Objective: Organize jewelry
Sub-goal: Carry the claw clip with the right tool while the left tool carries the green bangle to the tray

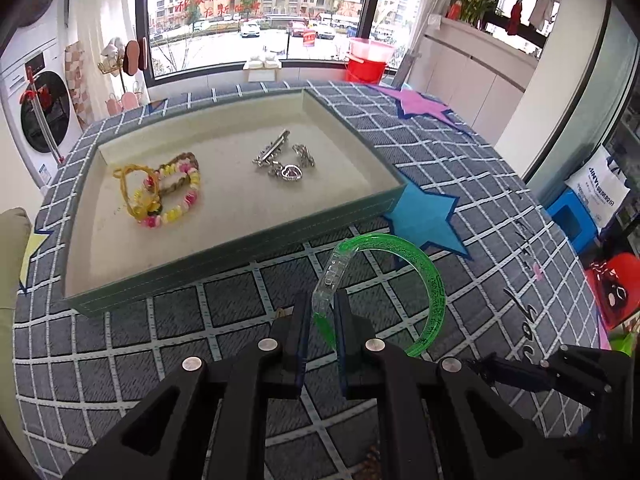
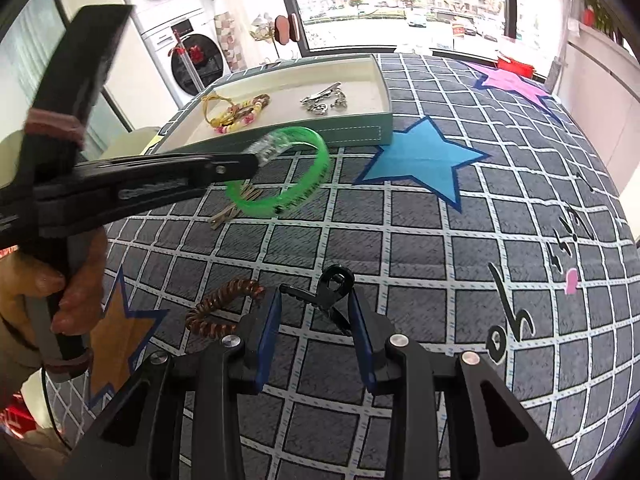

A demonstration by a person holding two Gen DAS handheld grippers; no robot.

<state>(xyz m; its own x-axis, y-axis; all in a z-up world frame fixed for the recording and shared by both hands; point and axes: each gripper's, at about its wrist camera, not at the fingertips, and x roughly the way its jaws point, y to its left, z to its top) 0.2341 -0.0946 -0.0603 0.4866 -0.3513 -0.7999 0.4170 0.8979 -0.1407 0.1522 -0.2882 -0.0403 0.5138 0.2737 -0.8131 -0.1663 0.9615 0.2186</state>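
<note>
My left gripper (image 1: 323,305) is shut on a translucent green bangle (image 1: 434,280), pinching its clear clasp end and holding it above the checked cloth, just in front of the tray. The right wrist view shows that gripper (image 2: 256,160) from the side, with the bangle (image 2: 316,176) hanging off its tip. The green-sided tray (image 1: 240,248) holds yellow cord and beaded bracelets (image 1: 168,192) and silver pieces (image 1: 284,160). My right gripper (image 2: 314,300) is shut on a black claw clip (image 2: 332,290) low over the cloth.
A brown spiral hair tie (image 2: 224,304) lies left of the right gripper. Pale hairpins (image 2: 228,216) lie under the bangle. A person's hand (image 2: 76,292) grips the left tool's handle. A blue star patch (image 2: 424,160) lies right of the tray (image 2: 320,136). A red bucket (image 1: 366,60) stands beyond the table.
</note>
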